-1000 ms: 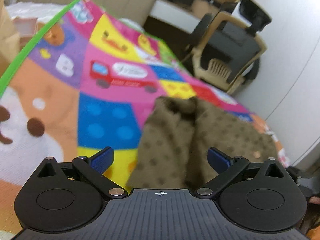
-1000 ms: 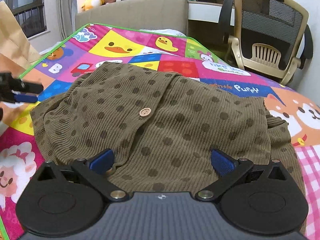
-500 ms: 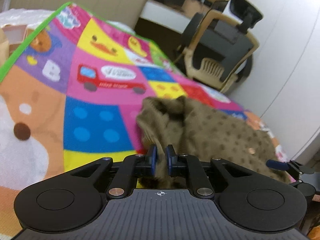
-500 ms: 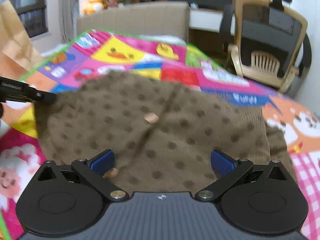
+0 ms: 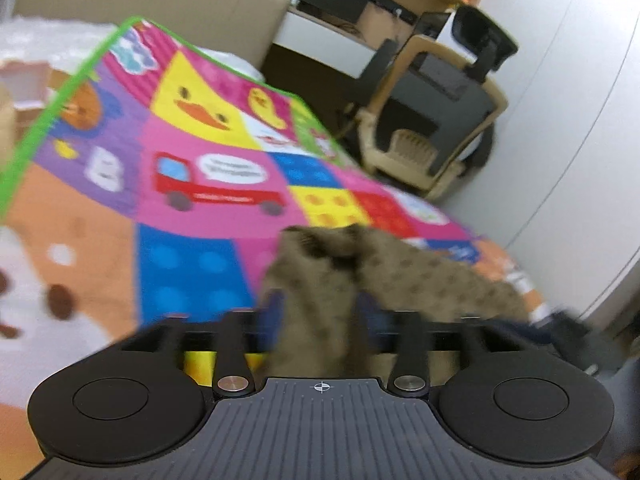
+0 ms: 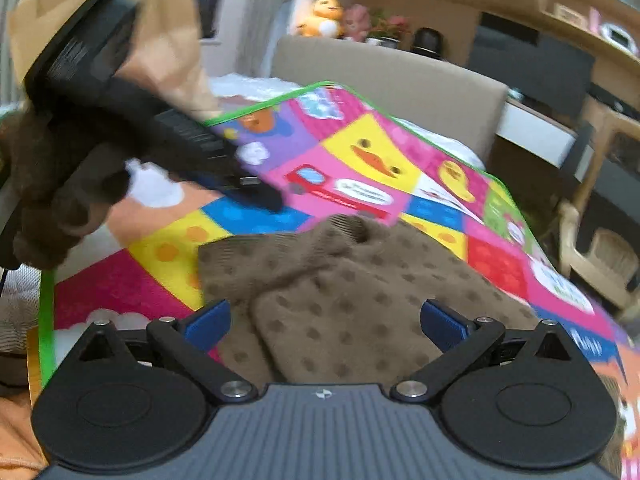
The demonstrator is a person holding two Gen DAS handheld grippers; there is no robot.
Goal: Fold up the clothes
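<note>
A brown dotted knit garment (image 6: 360, 280) lies bunched and partly folded over itself on the colourful play mat (image 6: 352, 148). My right gripper (image 6: 326, 320) hovers open low over the garment's near part, with nothing between its blue pads. In the left wrist view the garment (image 5: 420, 276) fills the gap between the parted, blurred fingers of my left gripper (image 5: 320, 316). From the right wrist view the left gripper (image 6: 264, 200) hangs above the mat just left of the garment's far edge, with no cloth hanging from its tip. A hand in a brown sleeve (image 6: 52, 192) holds it.
A beige padded headboard (image 6: 384, 76) runs behind the mat. An office chair (image 5: 440, 120) and a desk (image 5: 320, 28) stand at the back right, and a brown paper bag (image 6: 168, 40) at the left. The mat's green edge (image 6: 46, 320) is near on the left.
Half a second ago the left gripper was shut on a fold of the garment; now its fingers have parted. The garment lies more bunched. The right gripper has swung left and stayed open.
</note>
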